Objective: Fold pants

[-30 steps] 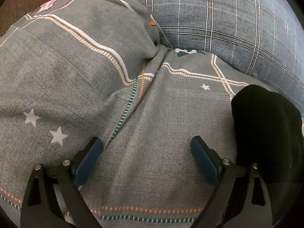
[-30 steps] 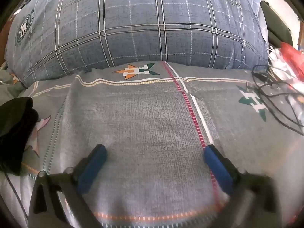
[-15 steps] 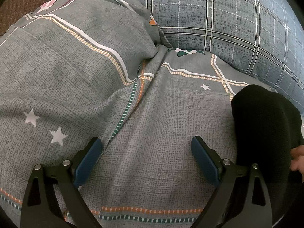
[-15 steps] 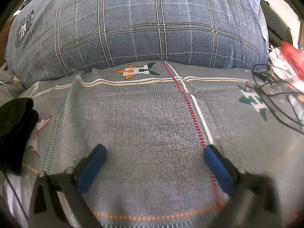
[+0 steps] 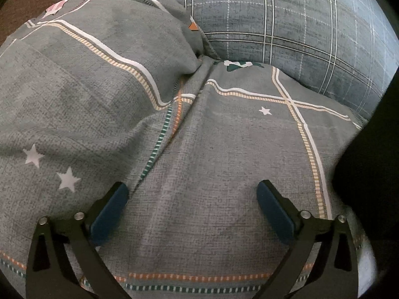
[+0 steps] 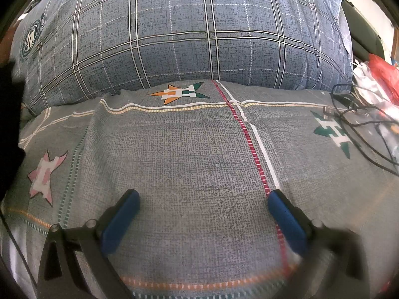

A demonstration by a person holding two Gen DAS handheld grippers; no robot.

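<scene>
Both claws spread and empty over the bed point(image 5: 199, 224): left claw point(image 5: 192, 206), right claw point(image 6: 203, 214); black pants point(image 5: 369, 174) at three o'clock, likely next grab.

Spread right hand-held gripper point(image 6: 203, 208) above bedsheet point(image 6: 194, 154)

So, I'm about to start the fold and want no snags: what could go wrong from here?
The black pants sit at the far right edge of the left view, outside the open left gripper, so a grab may catch the grey patterned bedsheet instead. The tangled black cables lie right of the open right gripper and could snag.
</scene>
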